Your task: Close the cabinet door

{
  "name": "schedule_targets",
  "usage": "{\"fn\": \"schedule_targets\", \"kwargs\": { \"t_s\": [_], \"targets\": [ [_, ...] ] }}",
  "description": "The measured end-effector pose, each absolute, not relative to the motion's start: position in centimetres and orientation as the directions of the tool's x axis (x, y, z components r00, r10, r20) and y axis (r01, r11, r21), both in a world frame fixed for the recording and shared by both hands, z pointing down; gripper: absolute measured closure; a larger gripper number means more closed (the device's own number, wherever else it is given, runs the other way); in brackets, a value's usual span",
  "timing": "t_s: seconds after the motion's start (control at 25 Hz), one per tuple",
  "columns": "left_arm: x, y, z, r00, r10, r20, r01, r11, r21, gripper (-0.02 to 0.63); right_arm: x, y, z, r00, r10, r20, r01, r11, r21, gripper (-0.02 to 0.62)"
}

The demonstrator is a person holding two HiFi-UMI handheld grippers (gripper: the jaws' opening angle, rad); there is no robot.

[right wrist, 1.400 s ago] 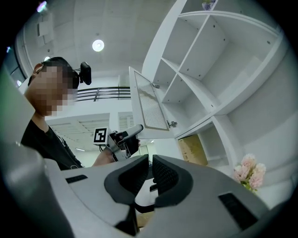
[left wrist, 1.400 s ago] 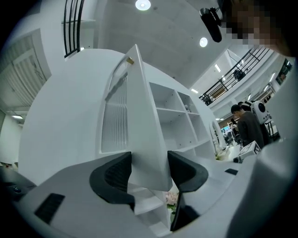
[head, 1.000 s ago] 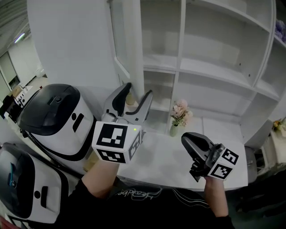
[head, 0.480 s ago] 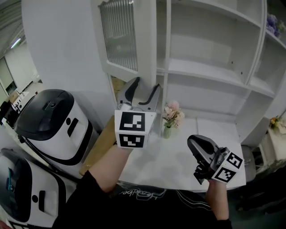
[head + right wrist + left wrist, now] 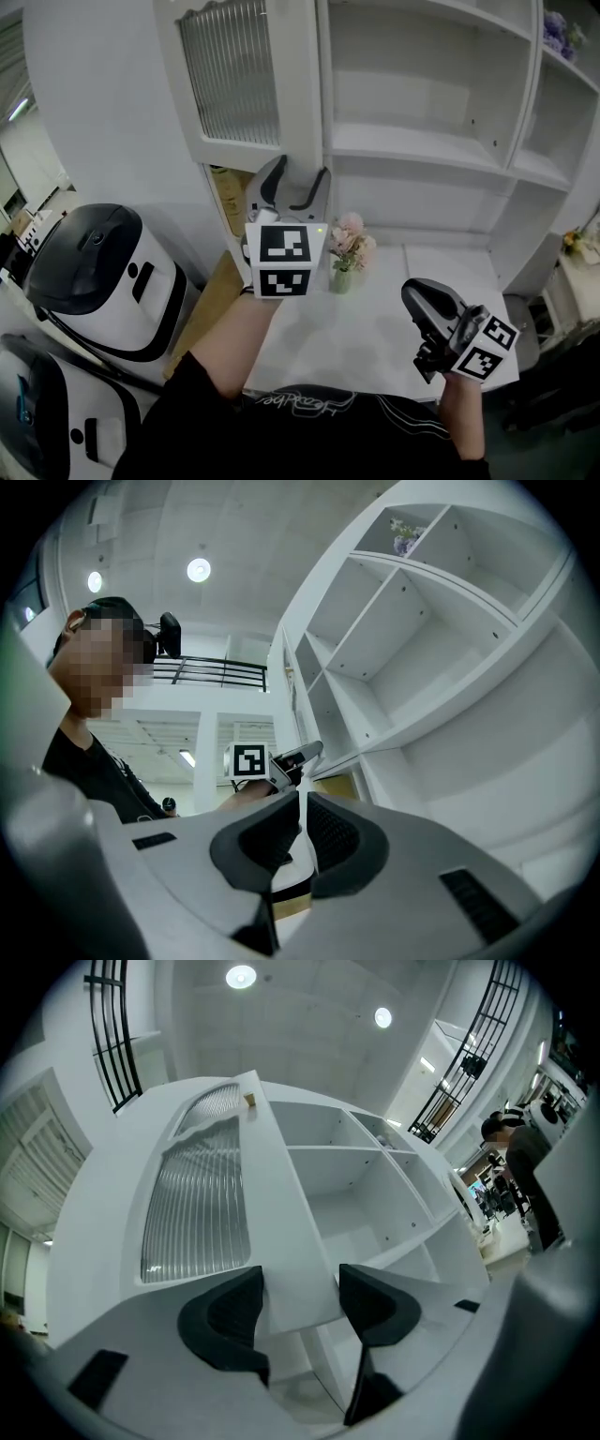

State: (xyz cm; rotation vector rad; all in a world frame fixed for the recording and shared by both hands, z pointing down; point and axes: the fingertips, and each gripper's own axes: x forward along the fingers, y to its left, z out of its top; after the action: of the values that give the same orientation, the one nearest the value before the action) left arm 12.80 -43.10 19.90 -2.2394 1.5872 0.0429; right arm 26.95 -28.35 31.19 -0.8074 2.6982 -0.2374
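the left gripper [image 5: 292, 178] has its two jaws pressed on the long edge of the cabinet door [image 5: 234, 84], which has ribbed glass and stands part way open at the left of the white shelves [image 5: 422, 141]. the right gripper [image 5: 419, 292] hangs low over the white table [image 5: 394, 328] with its jaws together and nothing in them. a little vase of pink flowers [image 5: 344, 251] stands on the table just beside the left gripper, two big white and black machines [image 5: 94, 272] sit on the floor at the left, and round lights [image 5: 241, 976] shine in the ceiling.
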Motion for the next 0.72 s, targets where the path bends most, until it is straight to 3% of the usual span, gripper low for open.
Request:
{"fn": "schedule_targets", "kwargs": {
  "t_s": [0.72],
  "targets": [
    [14.6,-49.7,20.1,0.34,-0.917,-0.209,-0.904,-0.258,-0.341,0.362,28.7,-31.3,31.6,-0.767,-0.603,-0.219,-0.56,0.796,-0.23,0.541]
  ]
}}
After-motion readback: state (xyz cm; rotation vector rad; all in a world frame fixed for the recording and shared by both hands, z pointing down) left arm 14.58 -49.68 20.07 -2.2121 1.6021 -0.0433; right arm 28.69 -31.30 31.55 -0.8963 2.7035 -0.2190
